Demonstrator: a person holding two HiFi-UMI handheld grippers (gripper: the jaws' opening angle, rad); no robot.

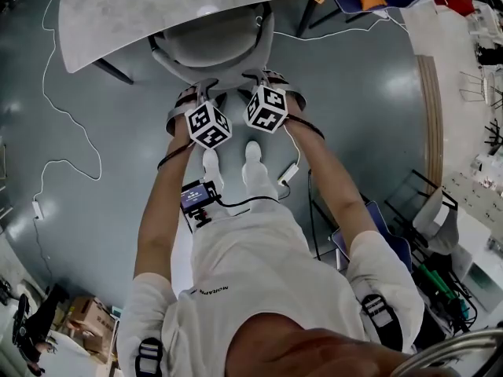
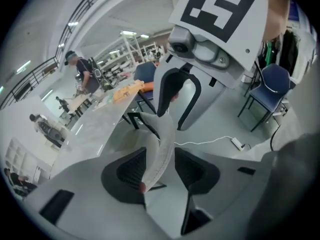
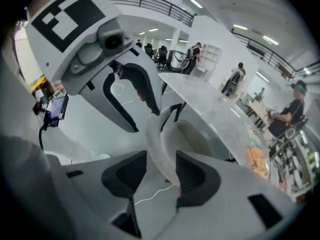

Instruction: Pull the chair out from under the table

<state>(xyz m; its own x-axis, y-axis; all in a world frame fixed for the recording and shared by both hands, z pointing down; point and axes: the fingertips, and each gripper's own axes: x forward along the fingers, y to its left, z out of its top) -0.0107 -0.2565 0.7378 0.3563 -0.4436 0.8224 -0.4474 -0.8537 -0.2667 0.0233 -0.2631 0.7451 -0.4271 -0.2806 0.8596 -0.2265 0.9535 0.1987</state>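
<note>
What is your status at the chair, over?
Left gripper, right gripper open, astride backrest. Chair partly under table. Shoes close behind it.

Chair backrest: grey cloth, matt, fine-napped; table top: pale marbled slab, smooth, slight sheen; floor: grey, glossy, mirroring ceiling lights; left gripper body: matt grey plastic, pads black, ribbed; right gripper alike.
</note>
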